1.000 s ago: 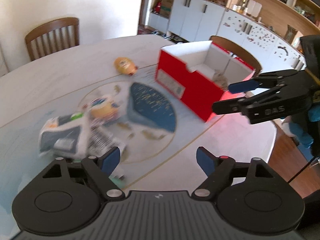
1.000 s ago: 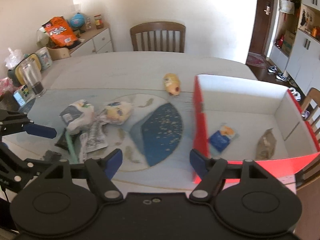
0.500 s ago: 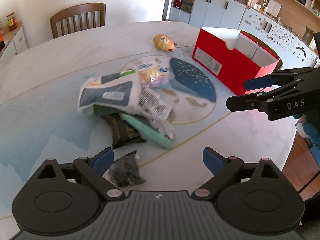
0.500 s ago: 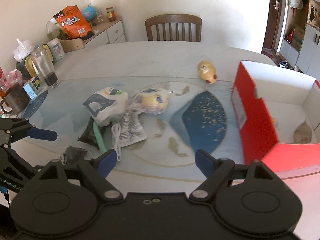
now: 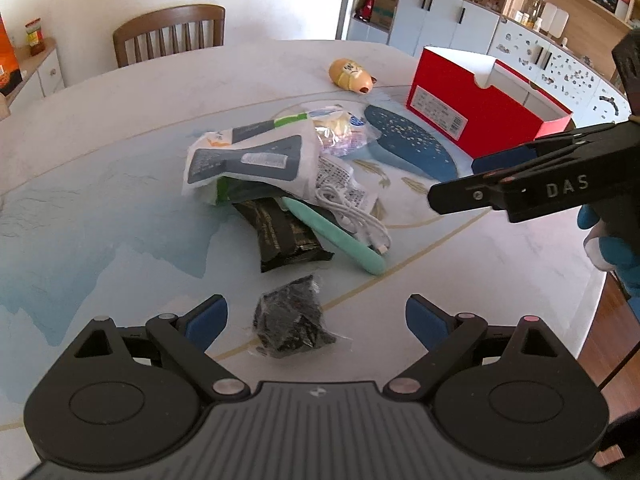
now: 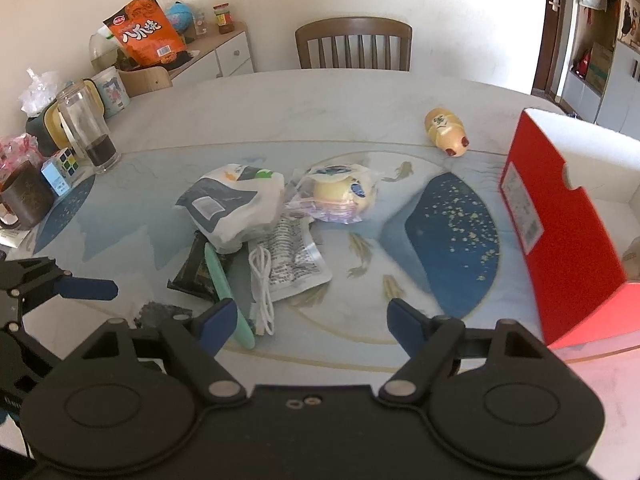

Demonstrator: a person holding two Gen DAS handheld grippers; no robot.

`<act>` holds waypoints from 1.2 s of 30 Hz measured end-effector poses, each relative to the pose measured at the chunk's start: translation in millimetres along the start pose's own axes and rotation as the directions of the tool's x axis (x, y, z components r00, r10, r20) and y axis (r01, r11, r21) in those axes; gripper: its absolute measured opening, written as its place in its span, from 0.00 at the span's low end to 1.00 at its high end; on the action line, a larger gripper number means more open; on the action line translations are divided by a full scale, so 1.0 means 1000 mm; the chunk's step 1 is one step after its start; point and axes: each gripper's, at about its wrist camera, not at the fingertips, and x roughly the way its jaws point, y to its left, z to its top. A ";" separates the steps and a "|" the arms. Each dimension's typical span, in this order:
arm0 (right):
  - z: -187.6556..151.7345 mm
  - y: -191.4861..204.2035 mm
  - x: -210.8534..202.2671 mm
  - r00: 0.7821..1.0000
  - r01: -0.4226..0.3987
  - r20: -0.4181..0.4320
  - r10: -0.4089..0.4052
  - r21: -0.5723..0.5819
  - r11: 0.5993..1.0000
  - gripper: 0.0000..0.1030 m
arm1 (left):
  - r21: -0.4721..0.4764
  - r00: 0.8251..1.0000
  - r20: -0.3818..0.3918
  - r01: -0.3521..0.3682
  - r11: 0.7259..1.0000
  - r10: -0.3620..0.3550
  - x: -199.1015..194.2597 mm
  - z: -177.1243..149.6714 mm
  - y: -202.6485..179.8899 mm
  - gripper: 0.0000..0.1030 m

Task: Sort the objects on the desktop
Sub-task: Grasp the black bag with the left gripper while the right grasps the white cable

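Dining room, white walls, wooden chair (image 6: 353,42) at the far side; round desk (image 5: 100,128) of pale, glossy marble look with blue painted patches and thin gold lines.

Near the middle, a loose pile, unsorted. On top, white crinkled pouch (image 5: 248,160) with grey print, soft and puffy. Just beside, clear wrapper (image 6: 340,196) around something round and yellow. Underneath, flat printed sachet (image 6: 292,256) touching a coiled white cable (image 5: 352,216). Mint stick (image 5: 340,240), smooth and rounded, lying slantwise over a black foil pack (image 5: 284,236), creased and matte. Apart from the pile, nearest the left claw (image 5: 316,316), a small black bag (image 5: 292,320) in crumpled clear film. Farther off, alone, a yellow toy (image 6: 446,132), glossy plastic, egg-shaped with a red tip.

Red box (image 5: 480,108) of stiff card, white inside, open top, right of the pile. Inside mostly hidden; only a brownish scrap at its edge in the right view.

Judged early: most things not yet in the box, about eight pieces left on the desk.

Left claw spread wide, empty, low over the black bag. Right claw (image 6: 308,320) also spread wide, empty, hanging over the near desk edge, between pile and box.
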 end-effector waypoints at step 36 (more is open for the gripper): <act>0.008 0.027 0.067 0.995 -0.010 -0.104 0.009 -0.009 1.000 0.31 | 0.007 1.000 0.003 -0.022 1.000 0.022 0.019 -0.010 0.014 0.50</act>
